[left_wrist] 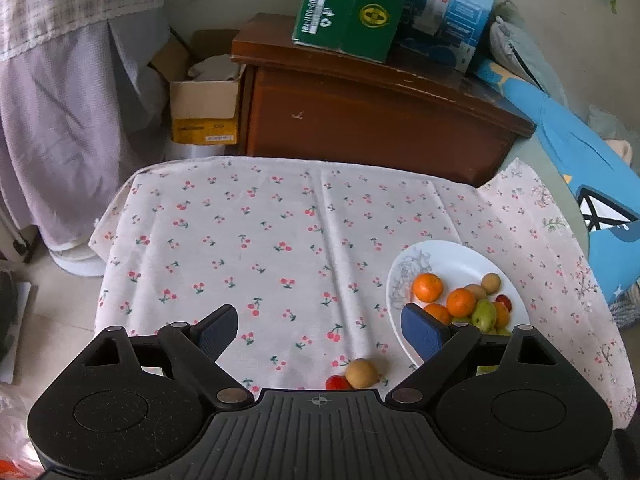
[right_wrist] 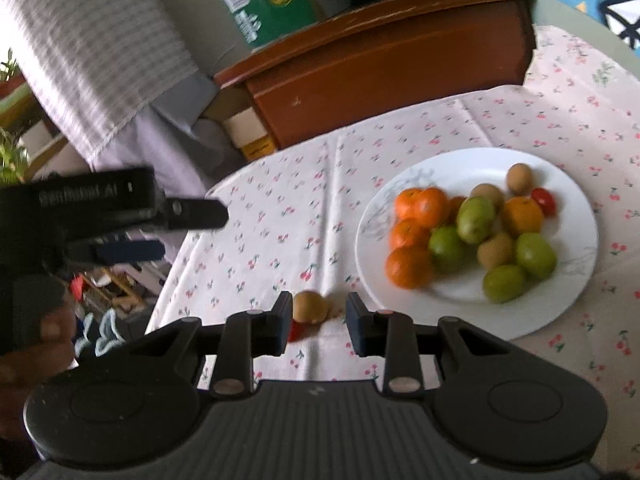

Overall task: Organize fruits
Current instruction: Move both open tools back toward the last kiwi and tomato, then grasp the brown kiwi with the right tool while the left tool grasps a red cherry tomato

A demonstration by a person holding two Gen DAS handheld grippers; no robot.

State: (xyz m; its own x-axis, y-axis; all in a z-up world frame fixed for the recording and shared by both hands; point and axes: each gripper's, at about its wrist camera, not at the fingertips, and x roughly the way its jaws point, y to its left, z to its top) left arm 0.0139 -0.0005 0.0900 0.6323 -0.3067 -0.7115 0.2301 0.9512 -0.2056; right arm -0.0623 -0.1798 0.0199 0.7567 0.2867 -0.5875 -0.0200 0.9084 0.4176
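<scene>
A white plate [right_wrist: 560,288] on the cherry-print cloth holds oranges [right_wrist: 408,266], green fruits [right_wrist: 536,254], brown fruits and a small red one [right_wrist: 544,200]. The plate also shows in the left wrist view [left_wrist: 460,258]. Off the plate lie a brown fruit [right_wrist: 310,306] and a small red fruit [right_wrist: 296,330] side by side; they also show in the left wrist view: the brown one [left_wrist: 361,373], the red one [left_wrist: 336,383]. My right gripper [right_wrist: 319,322] is open, its fingers either side of the brown fruit. My left gripper [left_wrist: 322,330] is open and empty above the cloth; it also shows in the right wrist view [right_wrist: 192,228].
A brown wooden cabinet [left_wrist: 360,120] stands behind the table with a green box [left_wrist: 352,4] and a blue box [left_wrist: 452,12] on top. A cardboard box [left_wrist: 204,108] sits on the floor at its left. A blue cushion [left_wrist: 592,184] lies at the right.
</scene>
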